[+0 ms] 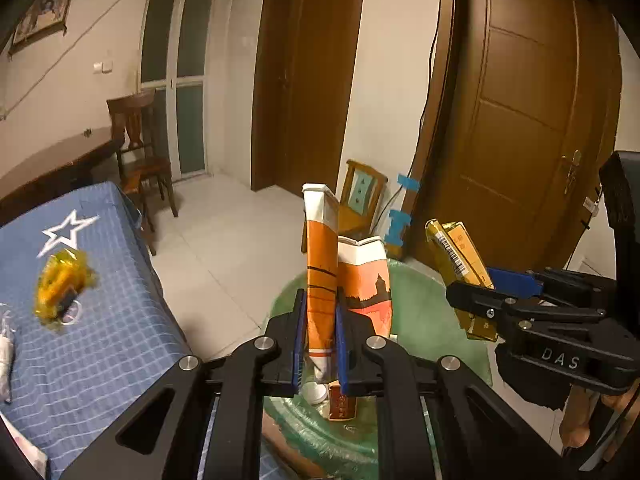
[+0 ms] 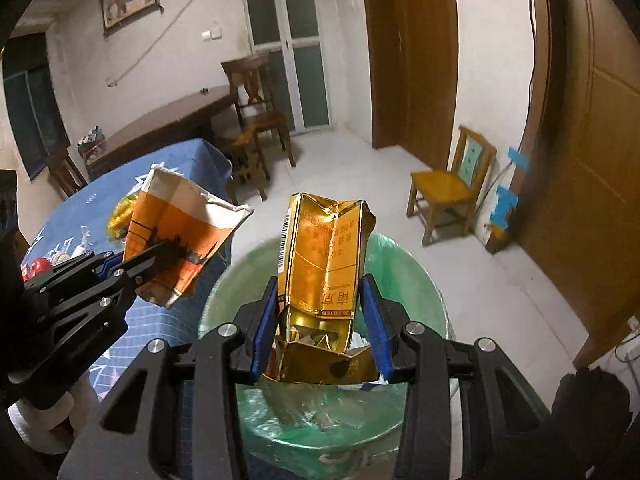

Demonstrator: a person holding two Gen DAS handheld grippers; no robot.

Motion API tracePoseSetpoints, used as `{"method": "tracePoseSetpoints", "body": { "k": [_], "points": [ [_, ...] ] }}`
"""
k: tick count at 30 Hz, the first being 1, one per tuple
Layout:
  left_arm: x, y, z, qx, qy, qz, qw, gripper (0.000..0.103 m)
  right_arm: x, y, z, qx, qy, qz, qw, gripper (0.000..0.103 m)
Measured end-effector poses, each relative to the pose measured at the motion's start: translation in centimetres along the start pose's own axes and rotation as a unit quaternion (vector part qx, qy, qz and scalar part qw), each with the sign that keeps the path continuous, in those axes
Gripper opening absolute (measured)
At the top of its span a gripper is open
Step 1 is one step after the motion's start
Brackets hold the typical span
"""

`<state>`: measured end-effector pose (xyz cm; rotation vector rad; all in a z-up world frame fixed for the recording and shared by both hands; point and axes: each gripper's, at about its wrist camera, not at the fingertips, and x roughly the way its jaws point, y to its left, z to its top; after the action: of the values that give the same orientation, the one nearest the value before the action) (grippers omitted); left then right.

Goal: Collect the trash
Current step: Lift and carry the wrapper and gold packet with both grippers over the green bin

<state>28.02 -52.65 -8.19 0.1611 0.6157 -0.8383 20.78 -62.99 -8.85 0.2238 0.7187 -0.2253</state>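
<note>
My left gripper (image 1: 320, 320) is shut on a crumpled orange and white paper carton (image 1: 320, 264), held upright above the green-lined trash bin (image 1: 420, 292). It also shows in the right wrist view (image 2: 180, 232) at left. My right gripper (image 2: 320, 320) holds a crushed gold carton (image 2: 324, 264) over the bin (image 2: 400, 264); the right pad (image 2: 376, 320) stands slightly off the carton, the left pad touches it. The gold carton (image 1: 460, 256) shows at right in the left wrist view. Trash lies inside the bin, a white cap (image 1: 314, 392) and a small red box (image 1: 342, 406).
A blue checked cloth with a star covers the table (image 1: 100, 340) at left, with a yellow wrapper (image 1: 60, 284) and other items on it. A small wooden chair (image 2: 448, 188) stands by the wall. Brown doors (image 1: 520, 120) are behind; tiled floor lies between.
</note>
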Motion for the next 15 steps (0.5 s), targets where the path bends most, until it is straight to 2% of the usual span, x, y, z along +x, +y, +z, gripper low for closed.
{"method": "tracePoseSetpoints", "body": {
  "k": [8, 15],
  "points": [
    [5.2, -0.1, -1.2, -0.001, 0.040, -0.004, 0.9992, 0.014, 2.5, -1.6, -0.3, 0.017, 0.032, 0.005, 0.999, 0.039],
    [7.7, 0.1, -1.6, -0.002, 0.053, -0.001, 0.9986, 0.014, 3.6, -2.2, -0.5, 0.018, 0.043, 0.005, 0.999, 0.039]
  ]
}}
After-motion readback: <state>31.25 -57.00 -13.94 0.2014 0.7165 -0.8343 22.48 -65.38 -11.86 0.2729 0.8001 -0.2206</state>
